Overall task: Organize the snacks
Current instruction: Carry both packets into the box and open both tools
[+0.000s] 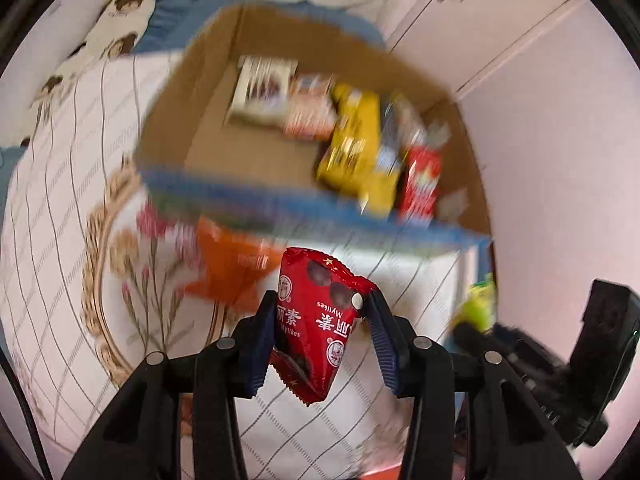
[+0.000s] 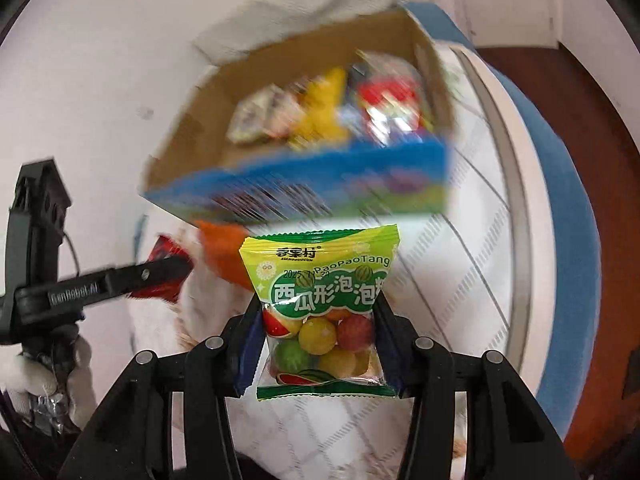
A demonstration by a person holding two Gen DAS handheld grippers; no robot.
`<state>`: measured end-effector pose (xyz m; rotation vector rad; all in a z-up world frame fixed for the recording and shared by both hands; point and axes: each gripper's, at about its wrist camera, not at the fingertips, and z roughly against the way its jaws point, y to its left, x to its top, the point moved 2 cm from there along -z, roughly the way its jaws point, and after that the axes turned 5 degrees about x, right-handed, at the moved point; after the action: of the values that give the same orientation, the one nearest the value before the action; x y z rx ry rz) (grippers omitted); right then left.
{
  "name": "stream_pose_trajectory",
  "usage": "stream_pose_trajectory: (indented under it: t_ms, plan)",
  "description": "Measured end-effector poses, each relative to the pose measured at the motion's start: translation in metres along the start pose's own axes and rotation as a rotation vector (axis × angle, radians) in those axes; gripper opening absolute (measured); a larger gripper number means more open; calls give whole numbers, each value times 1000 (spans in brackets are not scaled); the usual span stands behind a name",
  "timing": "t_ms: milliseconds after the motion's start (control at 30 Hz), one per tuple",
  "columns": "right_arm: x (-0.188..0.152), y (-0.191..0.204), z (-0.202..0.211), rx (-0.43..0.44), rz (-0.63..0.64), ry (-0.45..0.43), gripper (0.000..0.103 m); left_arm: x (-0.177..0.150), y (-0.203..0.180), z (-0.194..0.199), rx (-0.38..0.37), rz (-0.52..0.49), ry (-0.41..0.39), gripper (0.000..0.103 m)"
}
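Two packets are in my claws at once, one in each. My left gripper (image 1: 320, 312) is pinched nearly closed on a glossy red foil snack packet with chocolate balls printed on it (image 1: 316, 320), its blue ribbed pads pressing both sides so the packet hangs clear of the bed. My right gripper (image 2: 318, 320) is clamped just as narrowly on a green-and-yellow plastic bag of coloured gumballs (image 2: 320, 312), held upright with its clear window low between the fingers.

Ahead of both sits the open cardboard box with a blue printed outside (image 1: 304, 200), on a white quilted bedspread with a floral pattern (image 1: 72, 208); blurred snacks lie inside it, among them a yellow packet (image 1: 354, 144) and a red one (image 1: 420, 180). An orange packet (image 1: 232, 268) lies on the bedspread just in front of the box.

Only the left view shows the cream carton (image 1: 262, 88) at the box's far end. Only the right view shows the dark wooden floor (image 2: 592, 128) beside the bed, and my other gripper side-on with the red packet.
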<state>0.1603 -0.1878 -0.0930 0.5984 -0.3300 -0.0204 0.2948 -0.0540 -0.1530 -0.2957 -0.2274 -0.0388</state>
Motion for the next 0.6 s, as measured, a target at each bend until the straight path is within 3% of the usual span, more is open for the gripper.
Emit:
stream_pose_trajectory:
  t_ms: [133,267,600]
  plan:
    - [40,31,-4,45,25,-34,52,43,-15,19,26,-11,-66,42]
    - [75,51,-29,49,15,-54,52,84,-5,13,81,7,-85,42]
    - [125,47,-110,-3,-68,5,52,140,21,-49,176,3,33,42]
